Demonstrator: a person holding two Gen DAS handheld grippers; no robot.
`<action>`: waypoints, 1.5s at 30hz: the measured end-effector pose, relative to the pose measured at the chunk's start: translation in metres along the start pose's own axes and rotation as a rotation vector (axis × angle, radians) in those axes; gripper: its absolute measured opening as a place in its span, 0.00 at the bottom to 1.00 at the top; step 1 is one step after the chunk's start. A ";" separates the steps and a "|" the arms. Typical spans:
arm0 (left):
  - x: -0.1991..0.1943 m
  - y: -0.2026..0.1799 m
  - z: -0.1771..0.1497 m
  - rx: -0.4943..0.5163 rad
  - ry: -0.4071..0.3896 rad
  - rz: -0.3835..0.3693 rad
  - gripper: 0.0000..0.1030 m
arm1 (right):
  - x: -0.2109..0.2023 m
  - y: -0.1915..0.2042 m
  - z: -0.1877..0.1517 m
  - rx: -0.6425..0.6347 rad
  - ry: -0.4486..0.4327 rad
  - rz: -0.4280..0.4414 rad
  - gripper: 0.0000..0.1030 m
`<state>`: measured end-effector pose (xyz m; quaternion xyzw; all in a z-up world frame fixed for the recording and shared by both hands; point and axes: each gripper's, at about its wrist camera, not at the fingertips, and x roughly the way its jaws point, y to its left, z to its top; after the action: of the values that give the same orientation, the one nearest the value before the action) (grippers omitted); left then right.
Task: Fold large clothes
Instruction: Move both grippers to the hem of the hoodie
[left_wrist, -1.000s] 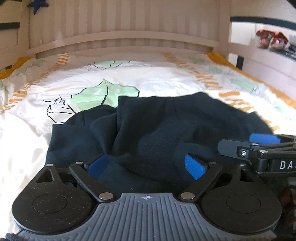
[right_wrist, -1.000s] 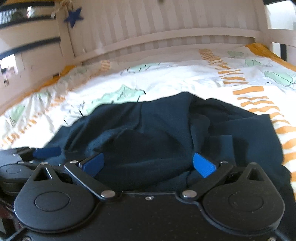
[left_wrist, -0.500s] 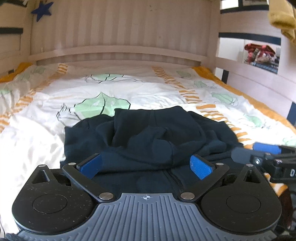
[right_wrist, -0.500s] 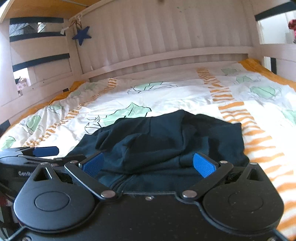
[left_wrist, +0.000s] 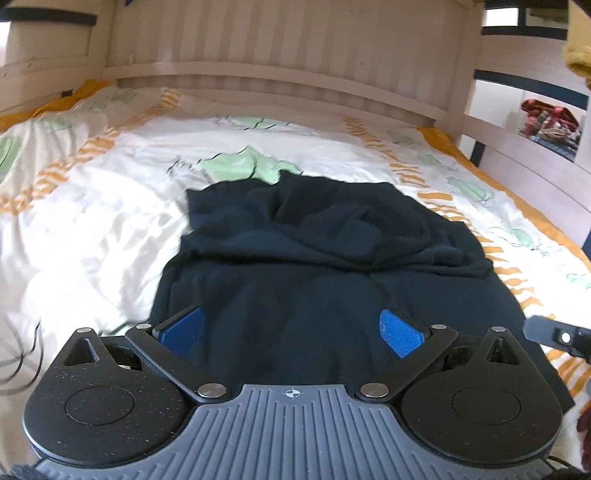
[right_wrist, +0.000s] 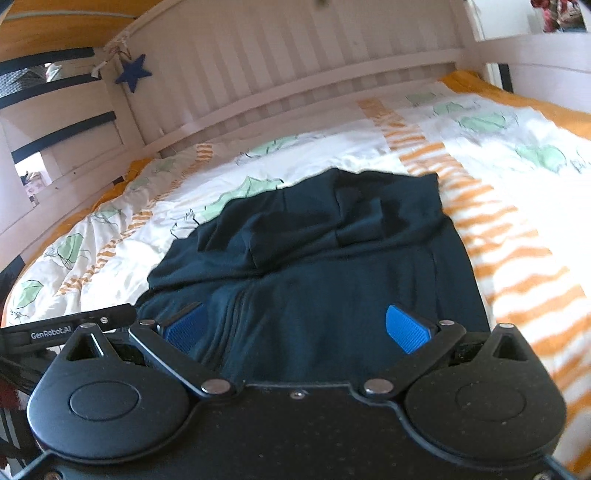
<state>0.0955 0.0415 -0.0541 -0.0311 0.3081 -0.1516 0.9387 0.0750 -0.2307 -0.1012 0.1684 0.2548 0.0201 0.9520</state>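
Note:
A dark navy garment (left_wrist: 314, 258) lies on the bed, its far half bunched in folds, its near half flatter. It also shows in the right wrist view (right_wrist: 325, 258). My left gripper (left_wrist: 291, 330) is open, its blue pads wide apart above the garment's near part, holding nothing. My right gripper (right_wrist: 295, 328) is open too, above the near part with a ribbed seam under its left pad. The right gripper's finger shows at the right edge of the left view (left_wrist: 554, 336); the left gripper shows at the left of the right view (right_wrist: 66, 328).
The bed has a white cover (left_wrist: 92, 221) with green leaves and orange stripes. A slatted wooden headboard (left_wrist: 288, 48) stands at the far end, with side rails (left_wrist: 535, 147) right and left. A blue star (right_wrist: 133, 72) hangs on the left post.
Both grippers have drawn back and risen from the garment. More of the garment shows, with its near half now spread flatter toward me.

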 end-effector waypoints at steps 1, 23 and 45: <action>-0.001 0.003 -0.002 -0.010 0.005 0.004 1.00 | -0.002 -0.001 -0.004 0.003 0.006 -0.007 1.00; -0.008 0.022 -0.039 -0.051 0.095 0.044 1.00 | -0.016 -0.024 -0.046 0.120 0.152 -0.107 1.00; -0.035 0.025 -0.037 0.006 0.078 0.148 1.00 | -0.034 -0.056 -0.028 0.184 0.097 -0.188 1.00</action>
<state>0.0538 0.0770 -0.0675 0.0003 0.3452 -0.0840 0.9348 0.0291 -0.2791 -0.1260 0.2291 0.3161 -0.0847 0.9168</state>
